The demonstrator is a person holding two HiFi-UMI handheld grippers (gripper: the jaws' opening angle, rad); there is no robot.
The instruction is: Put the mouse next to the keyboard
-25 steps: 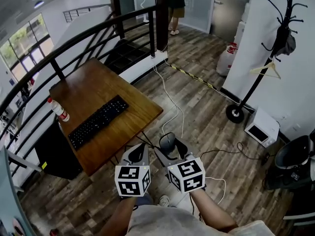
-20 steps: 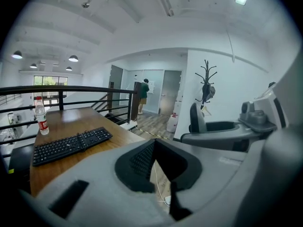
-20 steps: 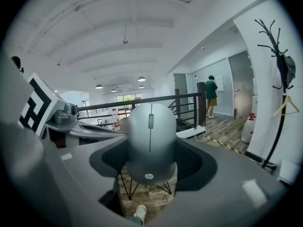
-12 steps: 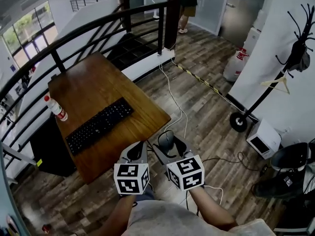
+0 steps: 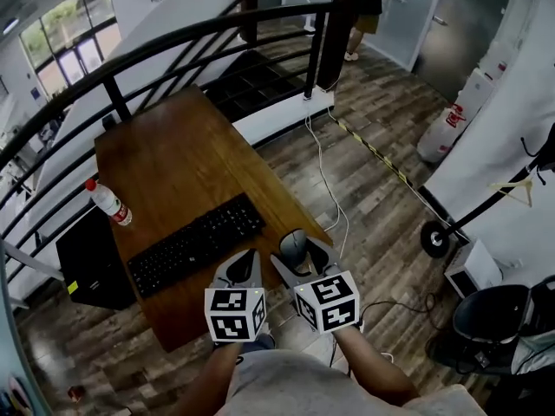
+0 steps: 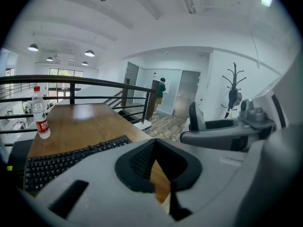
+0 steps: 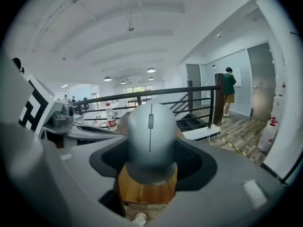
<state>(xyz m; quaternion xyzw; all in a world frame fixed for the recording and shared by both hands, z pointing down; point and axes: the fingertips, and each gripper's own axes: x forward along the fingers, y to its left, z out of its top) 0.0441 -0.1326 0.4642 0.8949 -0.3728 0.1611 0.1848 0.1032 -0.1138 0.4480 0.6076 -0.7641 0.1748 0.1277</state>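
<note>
Right gripper (image 5: pixel 296 251): jaws closed onto the mouse (image 7: pixel 150 141), one padded jaw against each flank, and the body fills the gap between them. The mouse is a smooth, matte, silver-grey dome with a rounded outline. A thin dark seam runs down its centre line, with a small darker scroll wheel set into that seam near the top. In the right gripper view its nose points away from the camera, and light falls evenly across the shell. Position: in the head view the mouse sits over the near edge of the wooden table (image 5: pixel 173 159), close to the near right corner and just beside the right end of the black keyboard (image 5: pixel 195 243). The right gripper view shows wood directly under the mouse, with floor below that. Contact between mouse and table cannot be determined. Left gripper (image 5: pixel 244 268): jaws brought together with nothing gripped, over the table's near edge, just left of the right gripper. The keyboard lies diagonally on the table. A clear water bottle (image 5: pixel 108 202) with a red cap and label stands upright near the left edge, well apart from the mouse.
</note>
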